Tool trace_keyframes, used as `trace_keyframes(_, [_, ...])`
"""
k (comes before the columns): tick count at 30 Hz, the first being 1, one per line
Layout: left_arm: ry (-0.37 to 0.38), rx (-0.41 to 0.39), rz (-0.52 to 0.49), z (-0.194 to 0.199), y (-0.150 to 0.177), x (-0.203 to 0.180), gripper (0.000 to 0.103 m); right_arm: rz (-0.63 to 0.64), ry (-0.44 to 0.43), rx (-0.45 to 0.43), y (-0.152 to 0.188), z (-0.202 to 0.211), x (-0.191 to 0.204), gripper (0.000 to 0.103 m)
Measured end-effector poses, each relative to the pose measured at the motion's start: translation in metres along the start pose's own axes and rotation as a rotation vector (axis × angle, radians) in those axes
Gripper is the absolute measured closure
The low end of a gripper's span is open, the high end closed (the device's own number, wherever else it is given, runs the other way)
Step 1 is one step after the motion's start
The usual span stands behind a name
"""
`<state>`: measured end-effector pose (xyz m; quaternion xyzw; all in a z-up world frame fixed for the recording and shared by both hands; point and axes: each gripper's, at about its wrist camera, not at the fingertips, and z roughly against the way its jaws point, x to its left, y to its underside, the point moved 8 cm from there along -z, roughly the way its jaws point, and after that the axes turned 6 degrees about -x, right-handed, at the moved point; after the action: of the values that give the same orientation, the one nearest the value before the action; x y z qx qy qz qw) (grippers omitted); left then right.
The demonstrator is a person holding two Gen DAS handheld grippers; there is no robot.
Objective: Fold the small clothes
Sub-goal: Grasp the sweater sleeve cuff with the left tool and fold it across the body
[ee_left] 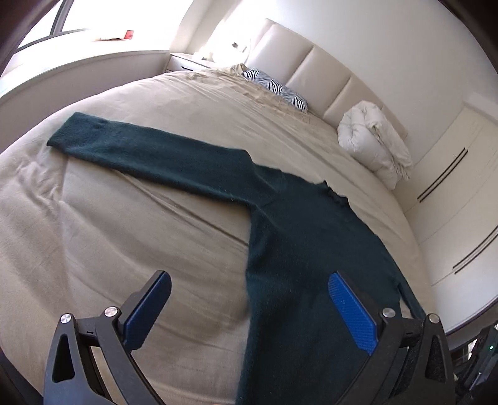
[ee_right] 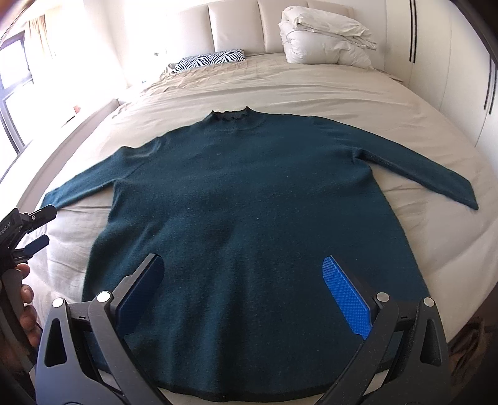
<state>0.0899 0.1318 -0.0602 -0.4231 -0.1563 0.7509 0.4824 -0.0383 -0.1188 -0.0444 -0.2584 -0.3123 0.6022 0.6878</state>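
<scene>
A dark teal long-sleeved sweater (ee_right: 242, 193) lies flat on the bed, collar toward the headboard, both sleeves spread out to the sides. In the left wrist view the sweater (ee_left: 295, 243) shows with its left sleeve stretched far left. My left gripper (ee_left: 249, 280) is open and empty, above the sweater's left side edge near the hem. It also shows in the right wrist view (ee_right: 34, 227) at the far left, held by a hand. My right gripper (ee_right: 242, 271) is open and empty, above the lower body of the sweater.
The beige bedsheet (ee_left: 124, 218) covers a wide bed. A folded white duvet (ee_right: 323, 37) and a zebra-print pillow (ee_right: 208, 59) lie at the padded headboard (ee_right: 236, 25). White wardrobe doors (ee_left: 460, 193) stand to the right, a window (ee_right: 12, 87) to the left.
</scene>
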Motion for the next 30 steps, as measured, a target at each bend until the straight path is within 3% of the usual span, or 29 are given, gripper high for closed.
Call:
trace_keyframes(3, [0.009,0.039,0.028,-0.005,-0.008,0.019,0.0,0.007,-0.027,0.0,-0.002,-0.004,0.008,0.0])
trace_keyframes(5, [0.035,0.073,0.099,-0.01,-0.013,0.036,0.0,0.007,-0.048,-0.001,-0.004,-0.006,0.014,0.0])
trace_keyframes(13, [0.097,-0.042,0.397,-0.02,-0.068,0.123,0.002,0.003,-0.068,-0.007,-0.012,-0.016,0.023,0.0])
trace_keyframes(16, [0.054,-0.112,0.425,-0.022,-0.093,0.152,0.006,-0.005,-0.075,-0.002,-0.015,-0.023,0.025,0.0])
trace_keyframes(18, [0.047,-0.14,0.479,-0.028,-0.106,0.172,0.018,-0.005,-0.078,0.004,-0.018,-0.029,0.026,0.0])
trace_keyframes(20, [0.031,-0.152,0.53,-0.038,-0.115,0.192,0.023,-0.008,-0.081,0.007,-0.021,-0.034,0.028,0.0])
trace_keyframes(24, [0.006,-0.181,0.668,-0.057,-0.124,0.227,0.023,-0.021,-0.099,0.027,-0.022,-0.047,0.029,0.004])
trace_keyframes(27, [-0.011,-0.206,0.777,-0.065,-0.121,0.246,0.023,-0.037,-0.104,0.053,-0.022,-0.06,0.027,0.012])
trace_keyframes(30, [-0.032,-0.258,0.806,-0.066,-0.125,0.253,0.021,-0.064,-0.116,0.077,-0.02,-0.071,0.025,0.018])
